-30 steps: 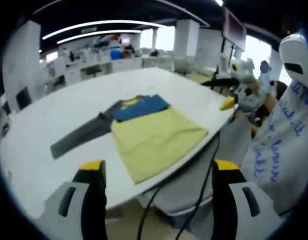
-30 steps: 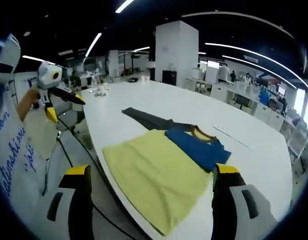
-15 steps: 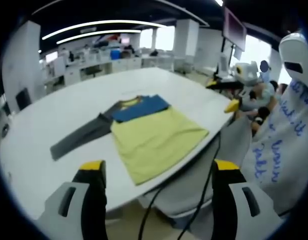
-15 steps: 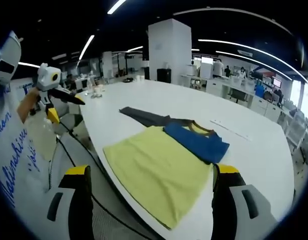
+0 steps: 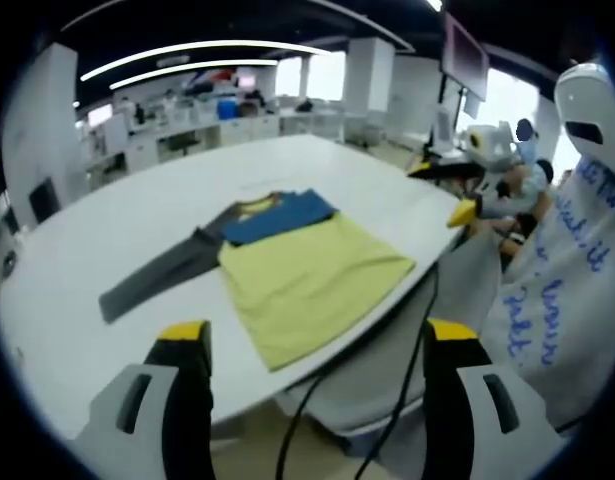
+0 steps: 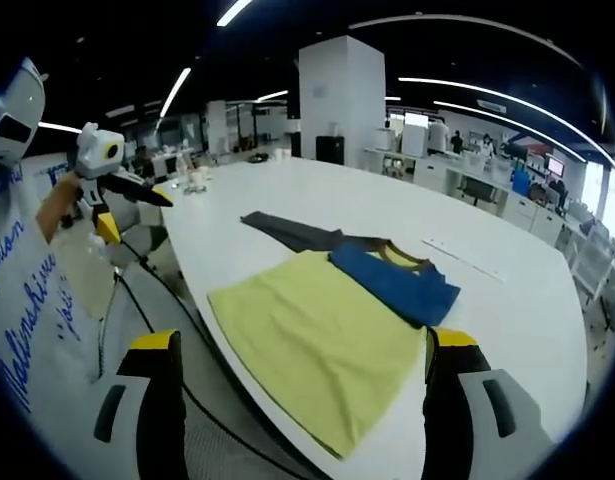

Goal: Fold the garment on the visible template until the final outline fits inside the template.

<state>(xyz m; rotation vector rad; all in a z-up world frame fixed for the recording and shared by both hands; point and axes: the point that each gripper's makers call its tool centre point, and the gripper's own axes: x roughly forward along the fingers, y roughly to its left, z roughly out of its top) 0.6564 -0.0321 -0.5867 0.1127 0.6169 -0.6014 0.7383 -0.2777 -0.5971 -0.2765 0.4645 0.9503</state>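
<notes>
A garment with a yellow body, a blue chest part and one dark grey sleeve lies flat on the white table. In the right gripper view the same yellow body, blue part and grey sleeve show. My left gripper hangs open off the table's near edge, well short of the cloth. My right gripper is open too, held above the yellow hem at the table edge. Each gripper appears in the other's view: right gripper, left gripper.
The person's white printed clothing fills the right of the left gripper view. A black cable hangs below the table edge. Desks, pillars and other people stand far behind. A thin line marks the table beyond the garment.
Both views have shifted only slightly; the garment lies as before. The right gripper seen in the left gripper view has drifted a little. Both grippers stay open.
</notes>
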